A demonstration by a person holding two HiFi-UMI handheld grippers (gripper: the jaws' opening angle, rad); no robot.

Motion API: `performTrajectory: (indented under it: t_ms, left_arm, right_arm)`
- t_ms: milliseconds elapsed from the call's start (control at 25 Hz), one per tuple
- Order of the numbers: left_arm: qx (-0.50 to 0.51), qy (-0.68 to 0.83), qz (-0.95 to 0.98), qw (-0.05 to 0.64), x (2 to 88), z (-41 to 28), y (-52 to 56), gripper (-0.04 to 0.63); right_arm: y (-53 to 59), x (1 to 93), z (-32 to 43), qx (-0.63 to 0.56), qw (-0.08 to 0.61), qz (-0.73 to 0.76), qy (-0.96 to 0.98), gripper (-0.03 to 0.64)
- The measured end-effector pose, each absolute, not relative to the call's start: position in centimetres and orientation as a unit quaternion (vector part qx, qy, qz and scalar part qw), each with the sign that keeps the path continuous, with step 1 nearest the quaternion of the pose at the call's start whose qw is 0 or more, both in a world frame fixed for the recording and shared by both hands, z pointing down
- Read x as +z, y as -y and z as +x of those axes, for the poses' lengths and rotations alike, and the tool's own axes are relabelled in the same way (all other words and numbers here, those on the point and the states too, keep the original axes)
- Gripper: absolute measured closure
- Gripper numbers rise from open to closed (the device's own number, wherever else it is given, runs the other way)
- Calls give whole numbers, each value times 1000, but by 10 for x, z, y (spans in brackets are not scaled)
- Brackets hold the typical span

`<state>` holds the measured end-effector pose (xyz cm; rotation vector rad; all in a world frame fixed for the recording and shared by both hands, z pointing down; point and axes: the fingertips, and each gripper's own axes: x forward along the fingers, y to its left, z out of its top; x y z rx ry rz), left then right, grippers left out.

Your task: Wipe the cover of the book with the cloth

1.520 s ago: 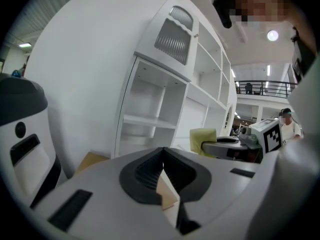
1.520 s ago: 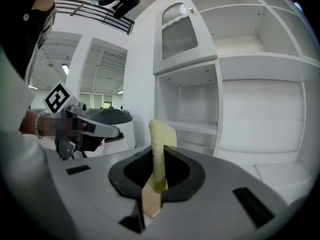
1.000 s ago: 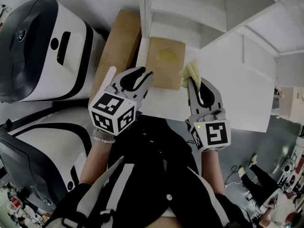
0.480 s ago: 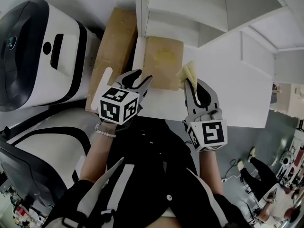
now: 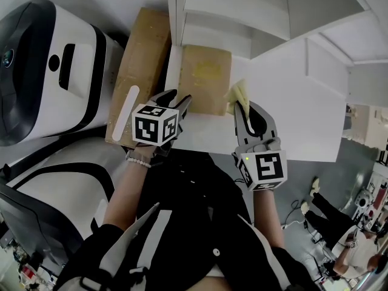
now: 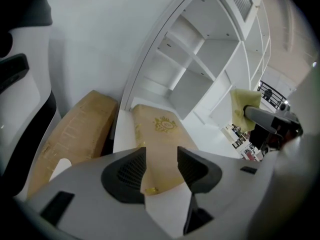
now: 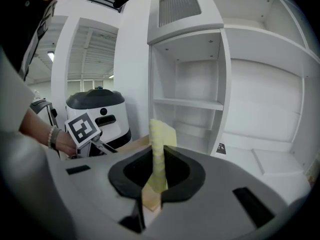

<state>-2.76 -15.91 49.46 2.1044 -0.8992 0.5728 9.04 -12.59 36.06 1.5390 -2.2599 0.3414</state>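
The book (image 5: 206, 79) is showing a matt tan cover, smooth like card, with a faintly shiny gold emblem (image 6: 165, 124) stamped on it. The cloth (image 5: 238, 93) is looking soft and pale yellow, a matt fabric lying in folds. The table (image 5: 285, 126) is presenting a smooth white painted finish. The cardboard box (image 5: 140, 65) is looking matt, brown and papery. The machine (image 5: 42, 71) is gleaming in glossy white and black plastic.

Tan book (image 5: 206, 80), lying flat on a white table (image 5: 297, 120) at the foot of a white shelf unit (image 5: 224, 8); cardboard box (image 5: 140, 65) just beside it, to the left. Left gripper (image 5: 177, 97) at the book's near left corner, jaws opening, nothing clasped between them. Right gripper (image 5: 245, 109) at the near right corner, clamped on a yellow cloth (image 5: 238, 93).
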Motion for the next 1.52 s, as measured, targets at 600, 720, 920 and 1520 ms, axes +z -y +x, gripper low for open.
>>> performTrajectory:
  t_ms: [600, 720, 920, 1520]
  left_arm:
    - [250, 364, 791, 423, 530, -30, 155, 413]
    - [241, 361, 791, 431, 531, -31, 156, 413]
    - [243, 362, 786, 437, 532, -32, 156, 414]
    - [255, 362, 778, 445, 532, -32, 156, 416]
  right_arm:
    - [138, 387, 102, 128, 219, 539, 803, 580]
    - [144, 393, 104, 126, 226, 536, 803, 580]
    - [161, 406, 108, 120, 243, 528, 804, 580]
    - [245, 443, 116, 74, 316, 498, 804, 580]
